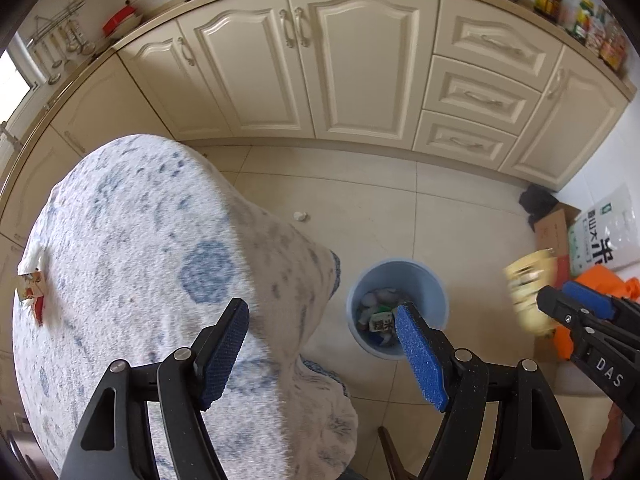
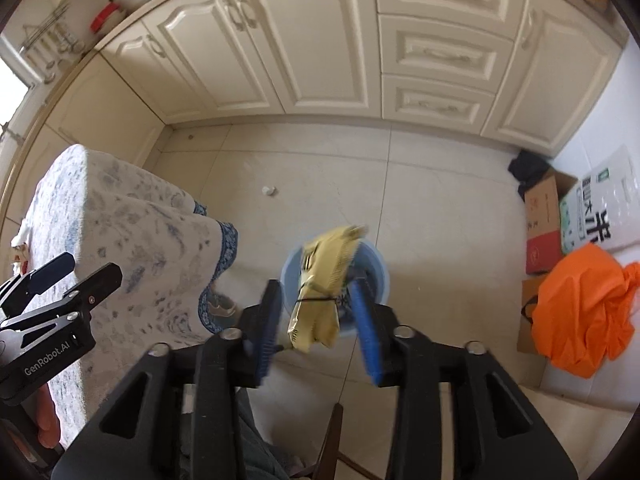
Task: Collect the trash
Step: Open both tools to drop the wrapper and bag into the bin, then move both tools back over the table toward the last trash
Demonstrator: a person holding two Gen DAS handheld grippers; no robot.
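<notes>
Kitchen floor (image 2: 440, 208) | yellow wrapper (image 2: 320, 300) between parted right hand-held gripper (image 2: 318, 332) jaws | above bin (image 2: 372, 268)

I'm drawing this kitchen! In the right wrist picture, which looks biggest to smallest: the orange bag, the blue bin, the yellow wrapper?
1. orange bag, clearly the largest.
2. blue bin and yellow wrapper: too alike to rank. The wrapper hangs nearer the camera, hides much of the bin, and is blurred.

The wrapper (image 2: 320, 280) is pale yellow, the bin (image 1: 396, 308) light blue. The table (image 1: 160, 260) wears a white cloth with a blue flowery print (scalloped blue border). Cabinets (image 1: 340, 72) are cream, the floor (image 2: 440, 200) beige tile, the bag (image 2: 584, 308) bright orange.
</notes>
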